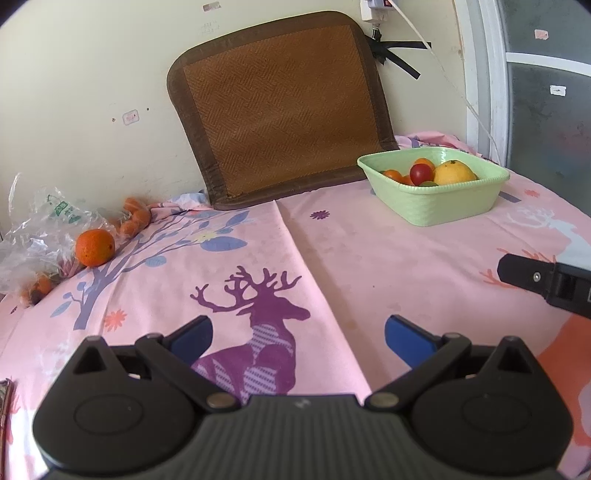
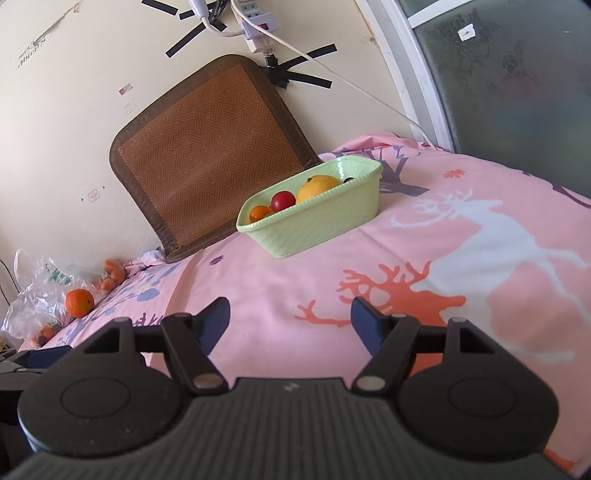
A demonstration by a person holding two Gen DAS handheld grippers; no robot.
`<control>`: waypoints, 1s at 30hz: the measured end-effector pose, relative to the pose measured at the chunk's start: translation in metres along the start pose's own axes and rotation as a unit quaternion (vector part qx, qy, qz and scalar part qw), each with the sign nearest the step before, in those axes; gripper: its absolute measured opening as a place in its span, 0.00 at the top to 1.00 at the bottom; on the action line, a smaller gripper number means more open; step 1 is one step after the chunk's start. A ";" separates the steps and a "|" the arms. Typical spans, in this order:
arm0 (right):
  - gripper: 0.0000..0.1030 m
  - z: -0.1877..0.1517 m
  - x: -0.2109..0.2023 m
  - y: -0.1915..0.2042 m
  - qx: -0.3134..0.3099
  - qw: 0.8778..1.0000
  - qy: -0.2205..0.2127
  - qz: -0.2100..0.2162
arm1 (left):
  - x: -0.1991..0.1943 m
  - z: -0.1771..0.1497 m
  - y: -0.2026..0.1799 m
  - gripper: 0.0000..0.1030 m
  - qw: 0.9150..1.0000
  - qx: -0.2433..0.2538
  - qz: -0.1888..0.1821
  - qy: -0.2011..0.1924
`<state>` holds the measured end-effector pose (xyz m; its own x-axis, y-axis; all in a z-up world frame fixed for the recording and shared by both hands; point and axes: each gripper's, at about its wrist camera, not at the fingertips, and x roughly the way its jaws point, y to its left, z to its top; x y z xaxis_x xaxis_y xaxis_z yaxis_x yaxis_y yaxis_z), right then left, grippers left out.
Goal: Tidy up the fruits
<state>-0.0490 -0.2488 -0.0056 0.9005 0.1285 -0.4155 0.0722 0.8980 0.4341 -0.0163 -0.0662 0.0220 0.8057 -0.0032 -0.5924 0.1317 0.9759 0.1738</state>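
A pale green basket (image 1: 439, 206) sits on a bed covered by a pink deer-print sheet (image 1: 332, 258), holding a large yellow fruit (image 1: 454, 172), a red cherry tomato (image 1: 421, 174) and several small orange fruits (image 1: 392, 174); something dark lies at the basket's far end in the right wrist view, too hidden to identify. Well apart from it, at the sheet's left edge, a loose orange (image 1: 95, 247) rests against a crumpled clear plastic bag (image 1: 37, 236), with more small orange fruits (image 1: 135, 218) piled behind it near the wall and a few others inside the bag. A brown woven mat (image 1: 277, 110) leans upright against the cream wall behind the basket, below a white power strip (image 2: 258, 29) and strips of black tape. Both the left gripper (image 1: 297, 339) and the right gripper (image 2: 290, 321) hover over the sheet with blue-padded jaws spread wide, holding nothing.
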 end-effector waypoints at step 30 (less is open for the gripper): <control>0.27 0.002 -0.002 -0.003 0.005 1.000 -0.001 0.000 | 0.001 0.001 -0.003 0.00 1.000 0.013 0.023 0.002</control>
<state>-0.0500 -0.2525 -0.0042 0.9014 0.1277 -0.4137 0.0762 0.8937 0.4421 -0.0159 -0.0698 0.0215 0.8091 0.0414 -0.5862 0.1100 0.9692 0.2204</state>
